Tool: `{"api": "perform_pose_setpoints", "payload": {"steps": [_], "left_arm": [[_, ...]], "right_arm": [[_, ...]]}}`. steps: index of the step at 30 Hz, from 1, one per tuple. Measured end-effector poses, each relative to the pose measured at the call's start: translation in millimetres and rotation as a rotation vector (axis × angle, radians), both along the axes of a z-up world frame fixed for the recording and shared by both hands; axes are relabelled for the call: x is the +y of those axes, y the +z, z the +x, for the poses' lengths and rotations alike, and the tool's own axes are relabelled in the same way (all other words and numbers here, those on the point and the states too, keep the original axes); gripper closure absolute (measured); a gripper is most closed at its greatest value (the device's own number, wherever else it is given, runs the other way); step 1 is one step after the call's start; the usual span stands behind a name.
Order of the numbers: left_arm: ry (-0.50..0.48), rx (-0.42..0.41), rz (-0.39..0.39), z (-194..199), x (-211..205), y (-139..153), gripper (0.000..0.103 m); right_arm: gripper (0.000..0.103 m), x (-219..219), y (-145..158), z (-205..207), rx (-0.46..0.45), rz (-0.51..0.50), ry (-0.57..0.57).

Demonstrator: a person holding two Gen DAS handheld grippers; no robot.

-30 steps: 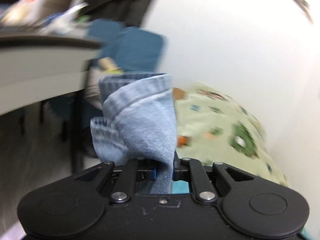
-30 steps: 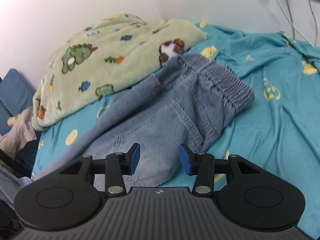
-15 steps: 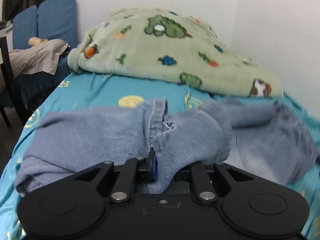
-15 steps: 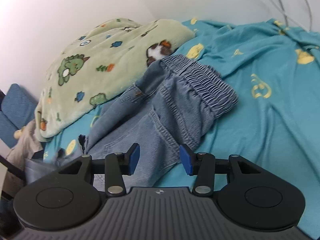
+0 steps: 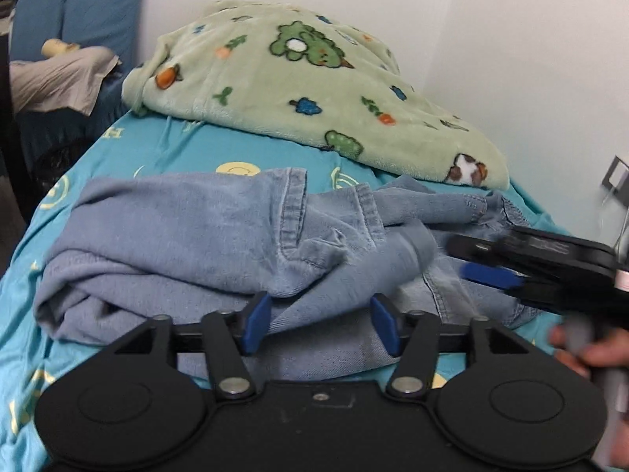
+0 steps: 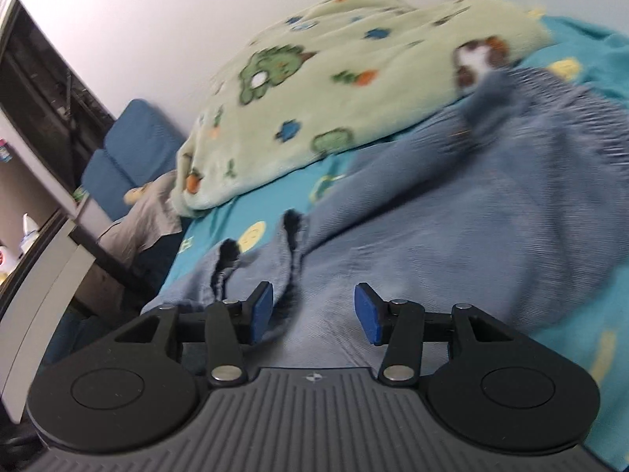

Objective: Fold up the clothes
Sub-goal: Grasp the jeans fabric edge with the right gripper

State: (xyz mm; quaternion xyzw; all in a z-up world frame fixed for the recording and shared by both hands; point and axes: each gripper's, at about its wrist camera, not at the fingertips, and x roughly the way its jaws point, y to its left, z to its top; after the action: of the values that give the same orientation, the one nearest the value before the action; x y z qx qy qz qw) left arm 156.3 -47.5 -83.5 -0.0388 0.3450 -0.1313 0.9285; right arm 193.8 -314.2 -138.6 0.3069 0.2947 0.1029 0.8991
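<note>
At the far left, off the bed's left edge, blue cushions (image 5: 90, 4) stand against the wall with a beige cloth (image 5: 55, 78) draped over them. In the right wrist view a white shelf unit (image 6: 35, 275) shows at the left, with a few small items on its shelves too blurred to name.

The bed (image 5: 188, 145) carries everything else under a teal sheet printed with yellow smiley faces. Along its far edge, against the wall, lies a pale green fleece blanket (image 5: 283, 90) patterned with small animals and carrots.

The blue denim jeans (image 5: 188, 236) lie crumpled across the middle of the bed, reaching from near the left edge to the right side, one hem turned up at the centre and the folds bunched toward the near edge.

The left gripper (image 5: 320, 322) sits low at the near edge with its jaws opening. A fold of denim lies between the blue pads (image 5: 255, 320), but they do not press it.

To the right, the right gripper (image 6: 312, 312) hovers over the jeans near the bed's right side, seen side-on in the left wrist view (image 5: 491, 275). Its jaws are widening a little, roughly half apart, with denim beneath the gap and nothing pinched. A hand (image 5: 589, 354) grips its handle at the far right.
</note>
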Motion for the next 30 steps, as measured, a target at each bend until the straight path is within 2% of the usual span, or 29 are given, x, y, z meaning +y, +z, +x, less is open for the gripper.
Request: {"api": "perform_pose_setpoints", "payload": {"steps": [2,4,7,10,12,16,19,23,24,25,27,30], "left_arm": [[0.023,0.001,-0.003,1.6,3.4,0.7,0.047],[0.041,0.000,-0.033,2.8,9.3,0.9,0.042],[0.081,0.015,-0.078,7.8,16.8,-3.2,0.041],[0.109,0.056,-0.134,17.3,24.3,-11.9,0.039],[0.112,0.092,-0.165,23.2,27.8,-18.4,0.039],[0.079,0.068,-0.179,21.1,23.8,-16.9,0.039],[0.055,0.037,-0.156,16.0,20.2,-10.5,0.039],[0.097,0.024,-0.213,10.3,34.7,-1.3,0.039],[0.123,0.025,-0.219,10.5,39.5,1.1,0.039],[0.144,0.028,-0.222,11.1,43.5,3.2,0.039],[0.172,0.027,-0.221,12.5,49.7,6.2,0.039],[0.199,0.026,-0.169,15.6,51.4,5.1,0.039]], "right_arm": [[0.051,5.1,-5.8,24.2,0.006,0.007,0.025],[0.049,8.8,-11.9,46.4,0.004,0.021,0.046],[0.047,16.2,-24.8,68.7,0.024,0.058,0.066],[0.057,29.0,-30.6,83.7,0.020,0.046,0.106],[0.091,39.5,-26.9,88.1,-0.002,-0.003,0.113],[0.095,46.6,-2.0,84.5,-0.120,-0.088,0.092],[0.097,39.6,0.1,87.9,-0.102,-0.090,0.055],[0.090,36.5,-23.7,93.8,-0.026,-0.171,0.048],[0.086,33.3,-23.3,92.8,-0.016,-0.152,0.047],[0.081,31.3,-16.7,92.1,-0.025,-0.153,0.040],[0.063,30.6,-1.9,87.0,-0.071,-0.180,0.022],[0.054,38.1,15.5,78.4,-0.151,-0.191,0.026]]}}
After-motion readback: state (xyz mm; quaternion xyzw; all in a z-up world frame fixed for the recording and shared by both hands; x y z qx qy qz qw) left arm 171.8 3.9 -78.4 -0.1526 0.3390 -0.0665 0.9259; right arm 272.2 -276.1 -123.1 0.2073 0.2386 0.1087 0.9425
